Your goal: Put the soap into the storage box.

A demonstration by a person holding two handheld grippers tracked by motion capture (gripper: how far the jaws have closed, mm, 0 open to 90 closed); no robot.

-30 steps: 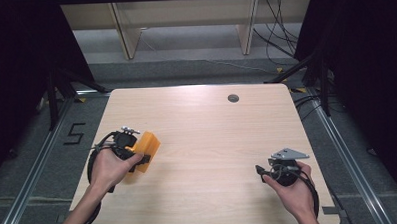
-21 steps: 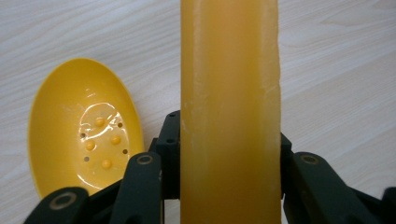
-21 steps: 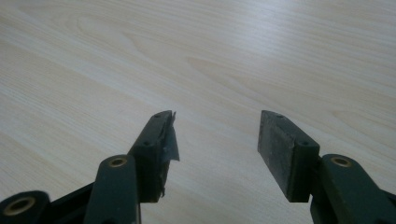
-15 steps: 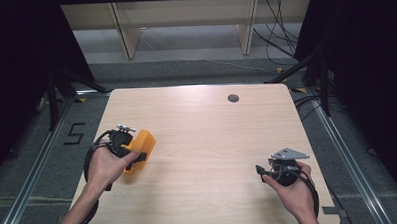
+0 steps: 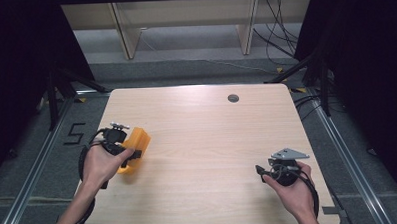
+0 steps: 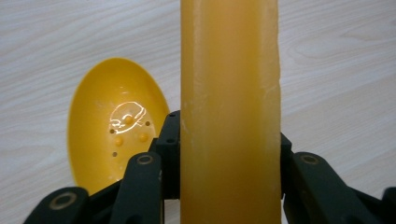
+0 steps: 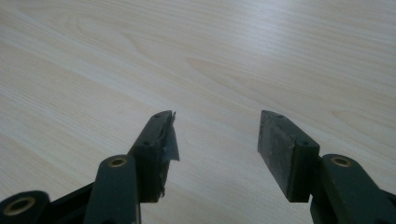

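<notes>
While the left claw (image 5: 130,153) clamps an orange block (image 5: 136,146), the right claw (image 5: 261,171) rests open

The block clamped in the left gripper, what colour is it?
Orange-yellow; the block shows best in the left gripper view.

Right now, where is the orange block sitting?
In the high view the orange block is at the table's left edge, clamped in the left gripper. The left gripper view shows it upright between the jaws, beside a yellow spoon-like bowl.
</notes>
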